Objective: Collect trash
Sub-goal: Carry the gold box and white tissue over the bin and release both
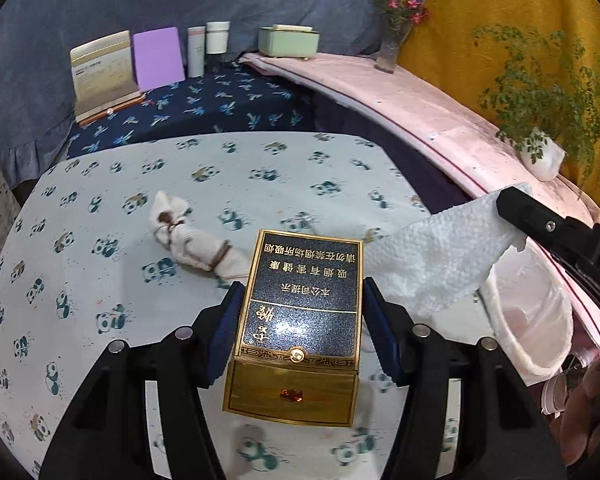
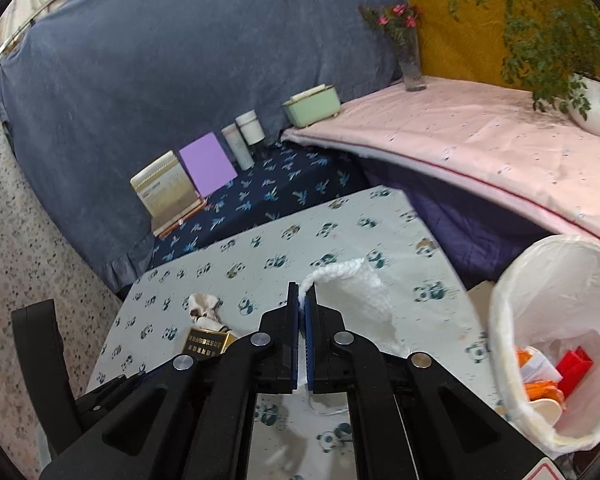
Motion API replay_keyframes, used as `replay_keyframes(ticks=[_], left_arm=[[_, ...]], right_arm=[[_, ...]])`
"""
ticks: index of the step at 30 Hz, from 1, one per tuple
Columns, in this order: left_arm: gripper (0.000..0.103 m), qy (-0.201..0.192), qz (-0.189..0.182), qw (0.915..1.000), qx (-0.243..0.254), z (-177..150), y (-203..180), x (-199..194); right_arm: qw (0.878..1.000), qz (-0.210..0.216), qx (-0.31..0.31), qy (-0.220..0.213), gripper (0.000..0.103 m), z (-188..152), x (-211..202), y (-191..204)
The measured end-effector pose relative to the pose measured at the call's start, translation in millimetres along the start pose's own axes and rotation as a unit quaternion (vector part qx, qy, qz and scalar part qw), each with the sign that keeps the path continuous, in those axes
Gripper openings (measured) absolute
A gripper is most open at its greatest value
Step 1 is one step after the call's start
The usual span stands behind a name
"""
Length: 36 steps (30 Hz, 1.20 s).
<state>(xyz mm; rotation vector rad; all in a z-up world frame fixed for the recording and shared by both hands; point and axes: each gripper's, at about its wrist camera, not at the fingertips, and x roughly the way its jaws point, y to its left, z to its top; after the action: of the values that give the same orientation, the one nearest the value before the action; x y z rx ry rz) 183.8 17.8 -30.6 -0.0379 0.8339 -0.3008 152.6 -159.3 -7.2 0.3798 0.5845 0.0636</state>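
My left gripper [image 1: 300, 308] is shut on a dark blue and gold cigarette box [image 1: 300, 320] and holds it above the panda-print table [image 1: 100, 208]. The box also shows in the right wrist view [image 2: 206, 345]. My right gripper [image 2: 302, 300] is shut on a white paper towel [image 2: 352, 292], which hangs from it. In the left wrist view the towel [image 1: 436, 256] hangs from the right gripper's fingers [image 1: 528, 216] beside the bin. A crumpled stained tissue [image 1: 188, 236] lies on the table beyond the box. A white-lined trash bin [image 2: 556, 340] stands at the table's right edge and holds red and orange scraps.
At the back on a dark blue cloth stand a calendar [image 1: 102, 76], a purple card [image 1: 158, 58], two white bottles [image 1: 208, 46] and a green box [image 1: 288, 42]. A pink-covered ledge [image 2: 480, 148] at right carries a flower vase [image 2: 412, 60] and a potted plant [image 2: 592, 108].
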Motion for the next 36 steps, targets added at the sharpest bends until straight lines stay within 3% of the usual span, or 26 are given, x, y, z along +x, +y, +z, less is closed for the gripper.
replay_keyframes(ticks=[15,28,36], left_arm=[[0.056,-0.005,-0.055,0.9959,0.071,3,-120,-8],[0.056,0.011,-0.094,0.9876,0.125,-6,-203,5],[0.056,0.019,-0.103,0.9845,0.141,-10,-226,15]], right_arm=[[0.995,-0.06,0.04,-0.072,0.003,26,-85,-89],[0.988,-0.115,0.083,-0.062,0.003,11,-106,-163],[0.986,-0.125,0.1,-0.048,0.003,0,-105,-186]])
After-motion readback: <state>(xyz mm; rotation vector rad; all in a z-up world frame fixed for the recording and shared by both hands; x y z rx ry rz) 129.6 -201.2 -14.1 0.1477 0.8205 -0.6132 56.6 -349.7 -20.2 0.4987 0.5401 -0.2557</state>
